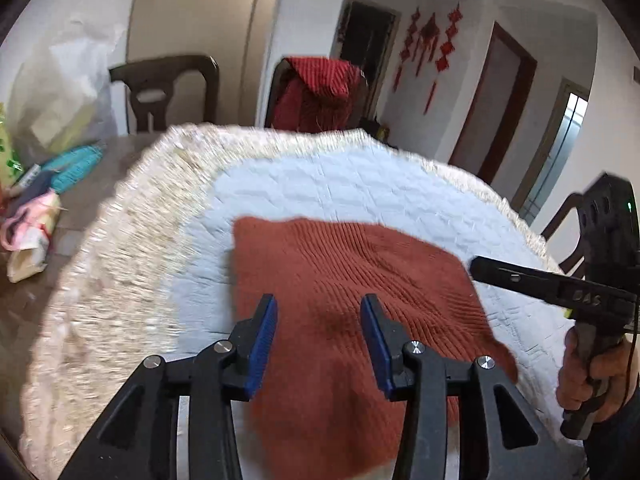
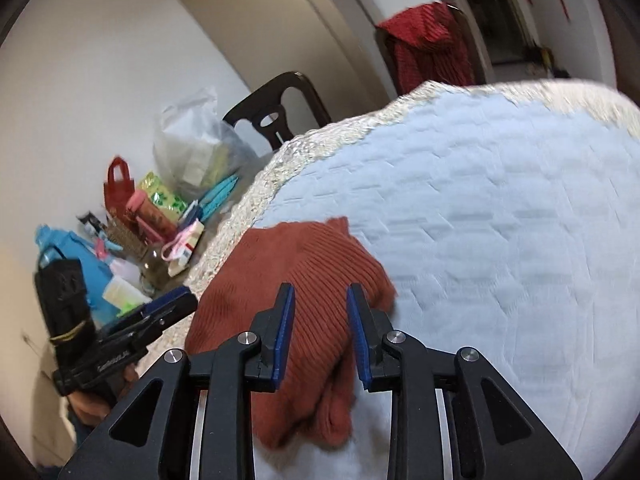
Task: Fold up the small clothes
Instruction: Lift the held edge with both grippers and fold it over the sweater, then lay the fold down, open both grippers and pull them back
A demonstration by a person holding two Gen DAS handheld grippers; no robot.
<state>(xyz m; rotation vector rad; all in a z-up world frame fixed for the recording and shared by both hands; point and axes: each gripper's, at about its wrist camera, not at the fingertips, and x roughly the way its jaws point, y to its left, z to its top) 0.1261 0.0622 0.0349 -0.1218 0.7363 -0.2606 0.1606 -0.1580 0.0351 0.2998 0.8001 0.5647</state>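
1. Left gripper (image 1: 319, 336): jaws parted, nothing pinched, poised above the rust-red knit garment (image 1: 352, 300).
2. Right gripper (image 2: 321, 334): jaws apart, clear of the cloth.
3. Garment lying on pale quilted mat (image 2: 500, 208).

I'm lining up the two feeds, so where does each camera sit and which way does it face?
Left wrist: on the left claw, looking down over the rust cloth toward the chairs; right claw and a hand show at right.
Right wrist: on the right claw, over the cloth; left claw at left.
Shared: cloth, mat, red throw.
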